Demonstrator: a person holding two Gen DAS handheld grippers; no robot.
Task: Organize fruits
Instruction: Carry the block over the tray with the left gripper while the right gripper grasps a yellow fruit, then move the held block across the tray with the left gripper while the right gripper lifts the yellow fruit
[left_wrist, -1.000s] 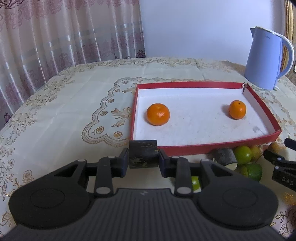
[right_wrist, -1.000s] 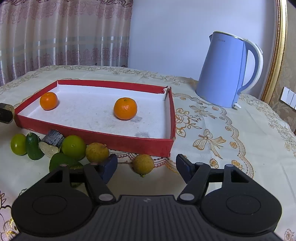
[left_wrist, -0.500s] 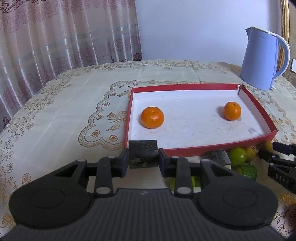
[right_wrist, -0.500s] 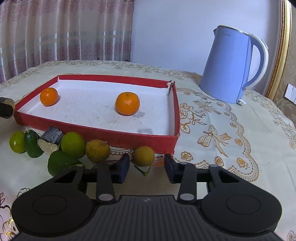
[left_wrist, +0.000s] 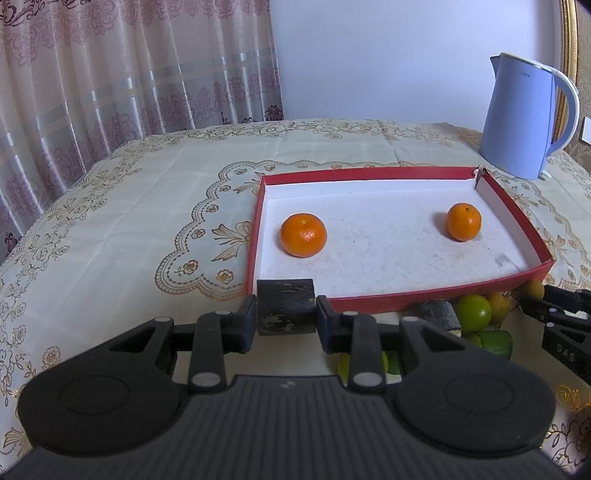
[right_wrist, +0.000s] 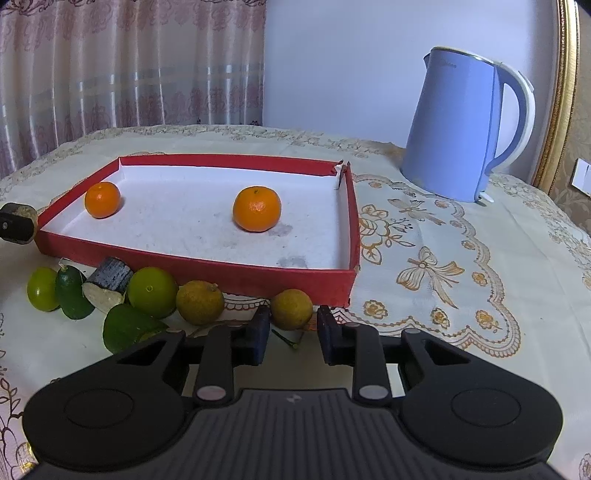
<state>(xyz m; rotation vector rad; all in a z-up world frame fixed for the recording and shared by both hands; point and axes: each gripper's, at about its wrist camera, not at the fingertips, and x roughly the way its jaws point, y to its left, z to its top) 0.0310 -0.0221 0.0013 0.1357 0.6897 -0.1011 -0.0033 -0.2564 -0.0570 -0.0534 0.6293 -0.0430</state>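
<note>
While your left gripper (left_wrist: 286, 319) clamps a dark stub (left_wrist: 286, 312) between its pads just short of the tray's (left_wrist: 424, 295) near left corner, your right gripper (right_wrist: 291, 326) has just been closing and its jaws now stand narrow around a yellowish fruit (right_wrist: 291, 308), a pad at each flank; whether they press it you cannot tell from here. That fruit sits on the cloth (right_wrist: 461, 258) just outside the tray's near wall. Inside the tray lie two oranges (right_wrist: 256, 208), well apart. Along the wall outside you have two yellowish fruits, the second (right_wrist: 199, 302) left of the first, then four green ones (right_wrist: 152, 292) and a second dark stub (right_wrist: 109, 282) among them. One blue kettle (right_wrist: 458, 125) stands beyond the tray's far right corner.
</note>
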